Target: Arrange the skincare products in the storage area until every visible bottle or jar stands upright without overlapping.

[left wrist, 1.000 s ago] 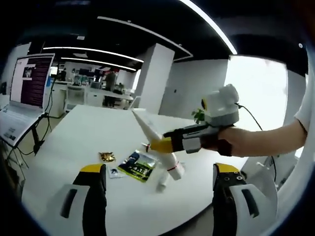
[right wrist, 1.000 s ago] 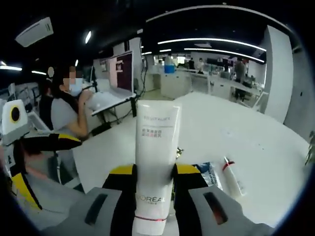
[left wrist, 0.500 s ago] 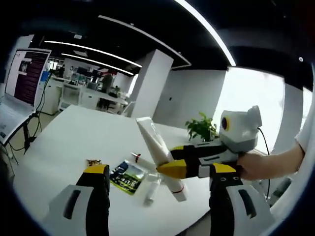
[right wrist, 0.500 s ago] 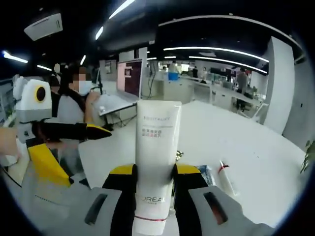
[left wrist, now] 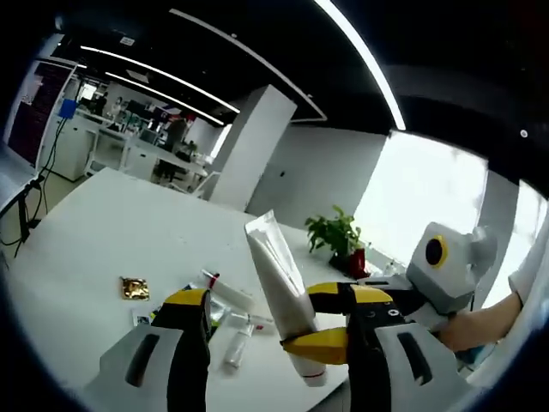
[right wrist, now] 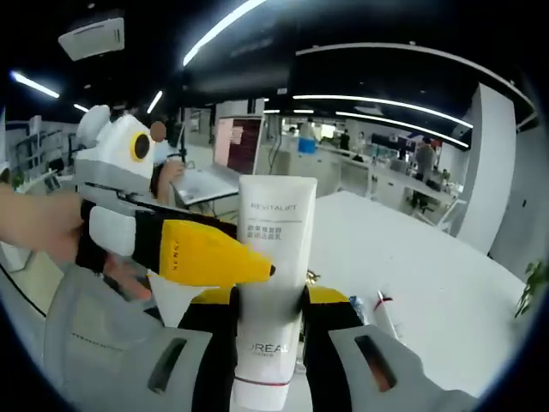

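In the right gripper view, a white squeeze tube (right wrist: 273,283) stands in the centre of the frame, clamped between the jaws of the right gripper (right wrist: 268,343); it widens to a flat crimped end at the top, carries "REVITALIFT" in grey print near that end and "L'OREAL" lower down, with a thin red line near its base. The left gripper (right wrist: 257,268) reaches in from the left of that frame, its yellow tip just touching or just short of the tube's left edge. In the left gripper view, the same tube (left wrist: 283,296) tilts up toward the frame's centre, and the left gripper (left wrist: 276,343) has its jaws spread apart on either side of it. Behind, on the white surface (left wrist: 103,232), lie a gold sachet (left wrist: 133,288), a small clear bottle (left wrist: 237,346) on its side and a slim white tube with a red cap (left wrist: 227,287).
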Demonstrator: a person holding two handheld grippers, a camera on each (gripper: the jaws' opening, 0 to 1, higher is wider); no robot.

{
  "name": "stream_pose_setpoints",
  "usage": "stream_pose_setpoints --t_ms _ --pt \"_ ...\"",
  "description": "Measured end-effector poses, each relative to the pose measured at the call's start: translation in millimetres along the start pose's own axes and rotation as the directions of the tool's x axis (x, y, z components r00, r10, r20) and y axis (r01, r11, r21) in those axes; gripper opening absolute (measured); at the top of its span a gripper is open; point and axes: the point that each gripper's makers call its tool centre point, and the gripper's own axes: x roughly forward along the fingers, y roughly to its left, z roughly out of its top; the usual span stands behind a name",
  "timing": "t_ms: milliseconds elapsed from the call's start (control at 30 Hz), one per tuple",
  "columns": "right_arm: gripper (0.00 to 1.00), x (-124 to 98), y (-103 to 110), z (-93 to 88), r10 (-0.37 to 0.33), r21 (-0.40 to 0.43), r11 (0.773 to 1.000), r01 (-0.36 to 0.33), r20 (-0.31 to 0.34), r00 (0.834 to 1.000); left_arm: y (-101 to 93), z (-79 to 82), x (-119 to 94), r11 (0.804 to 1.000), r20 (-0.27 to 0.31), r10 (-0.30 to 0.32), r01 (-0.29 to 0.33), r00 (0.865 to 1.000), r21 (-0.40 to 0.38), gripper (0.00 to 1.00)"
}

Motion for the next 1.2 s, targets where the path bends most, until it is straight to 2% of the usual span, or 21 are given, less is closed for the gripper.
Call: stream_pose_setpoints --t_ms 233,433,733,867,967,1033,1200 --pt "0.28 -6 2 -4.5 -0.005 -0.004 1.000 0.005 0.004 1.000 -8.9 -5.0 3 1.000 -0.028 -0.015 0.015 0.999 0.017 0.44" --pt "0.28 -12 4 -6.1 -0.007 0.002 1.000 0.007 0.010 1.000 -8.3 0.7 5 0.999 -0.028 -0.017 0.018 0.999 0.050 0.37" --pt "0.28 -15 0 -7.1 -0.017 0.004 1.000 0.017 0.007 1.000 -22.3 -1.0 10 0.994 -0.033 -0.040 0.044 0.999 0.104 0.19" --pt "0.28 -17 -2 -7.7 -0.025 0.004 1.000 0.025 0.005 1.000 -26.6 0.3 12 0.989 -0.028 -0.055 0.059 0.998 0.136 0.18" --pt "0.29 -19 -4 -6.7 -0.028 0.002 1.000 0.028 0.006 1.000 -35.0 2.5 13 0.988 -0.024 -0.096 0.098 0.995 0.116 0.13" --pt "0.29 -19 -4 -6.3 -0.031 0.001 1.000 0.031 0.008 0.999 -37.6 3.2 13 0.982 -0.033 -0.093 0.097 0.995 0.163 0.12" --pt "0.30 -23 -5 -3.1 -0.032 0.012 0.999 0.032 0.019 0.999 -38.9 6.2 13 0.984 -0.044 -0.100 0.106 0.994 0.144 0.11"
